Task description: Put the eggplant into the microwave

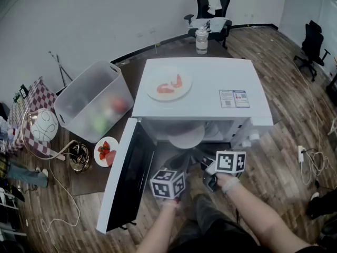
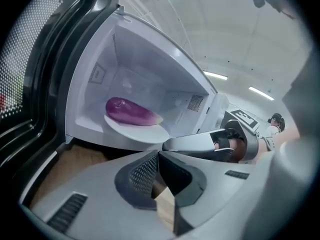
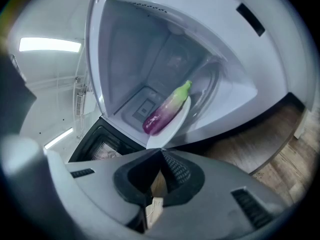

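The purple eggplant (image 2: 132, 111) (image 3: 165, 111) lies on a white plate (image 2: 145, 132) (image 3: 174, 128) inside the open white microwave (image 1: 210, 88). The plate's front rim (image 1: 187, 136) shows in the head view, but the eggplant is hidden there. The microwave door (image 1: 126, 178) hangs open to the left. My left gripper (image 2: 158, 154) (image 1: 179, 167) is shut and holds nothing, just in front of the opening. My right gripper (image 3: 161, 151) (image 1: 206, 161) sits beside it, also shut and empty. The right gripper's fingers (image 2: 200, 143) show in the left gripper view.
On top of the microwave stands a plate with red food (image 1: 168, 84). A clear plastic bin (image 1: 95, 100) and a plate of strawberries (image 1: 106, 151) are on the floor at the left. A bottle (image 1: 201, 40) and office chairs (image 1: 213, 7) stand behind. Cables lie at the right.
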Motion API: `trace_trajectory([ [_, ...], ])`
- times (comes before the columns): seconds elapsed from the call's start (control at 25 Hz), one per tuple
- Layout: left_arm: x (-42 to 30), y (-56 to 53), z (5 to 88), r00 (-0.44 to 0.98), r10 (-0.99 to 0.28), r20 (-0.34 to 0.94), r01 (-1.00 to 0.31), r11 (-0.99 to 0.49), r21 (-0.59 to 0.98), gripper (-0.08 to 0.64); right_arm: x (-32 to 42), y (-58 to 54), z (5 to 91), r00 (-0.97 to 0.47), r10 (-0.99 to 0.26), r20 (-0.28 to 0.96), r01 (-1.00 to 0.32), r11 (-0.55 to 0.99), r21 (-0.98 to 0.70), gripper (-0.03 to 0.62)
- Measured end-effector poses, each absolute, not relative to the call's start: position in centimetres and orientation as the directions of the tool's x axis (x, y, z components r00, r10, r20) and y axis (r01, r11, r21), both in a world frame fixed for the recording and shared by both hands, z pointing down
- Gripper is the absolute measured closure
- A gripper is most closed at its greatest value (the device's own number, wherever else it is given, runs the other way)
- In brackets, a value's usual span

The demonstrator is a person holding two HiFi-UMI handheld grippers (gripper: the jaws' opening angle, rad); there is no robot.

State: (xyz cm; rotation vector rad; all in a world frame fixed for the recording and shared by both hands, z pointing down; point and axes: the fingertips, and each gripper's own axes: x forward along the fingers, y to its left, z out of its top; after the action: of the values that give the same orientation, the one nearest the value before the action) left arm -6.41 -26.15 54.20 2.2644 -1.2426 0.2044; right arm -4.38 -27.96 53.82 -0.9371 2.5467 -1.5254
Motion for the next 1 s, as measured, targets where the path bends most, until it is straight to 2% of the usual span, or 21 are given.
trace_trajectory([
  [0.36,-6.9,-26.6,53.5,0.533,-0.752,0.387,-0.844,-0.444,0.300,0.558,-4.6,-28.4,54.1,-0.809,-0.504,0.302,-0.510,0.348,-0.786,0.588],
  [1.0,-7.4,-28.5,53.2,0.506,-0.764,0.399,-0.862,-0.440,0.251,0.558,-5.2,-29.9,54.3,-0.805,-0.507,0.309,-0.508,0.317,-0.801,0.588],
])
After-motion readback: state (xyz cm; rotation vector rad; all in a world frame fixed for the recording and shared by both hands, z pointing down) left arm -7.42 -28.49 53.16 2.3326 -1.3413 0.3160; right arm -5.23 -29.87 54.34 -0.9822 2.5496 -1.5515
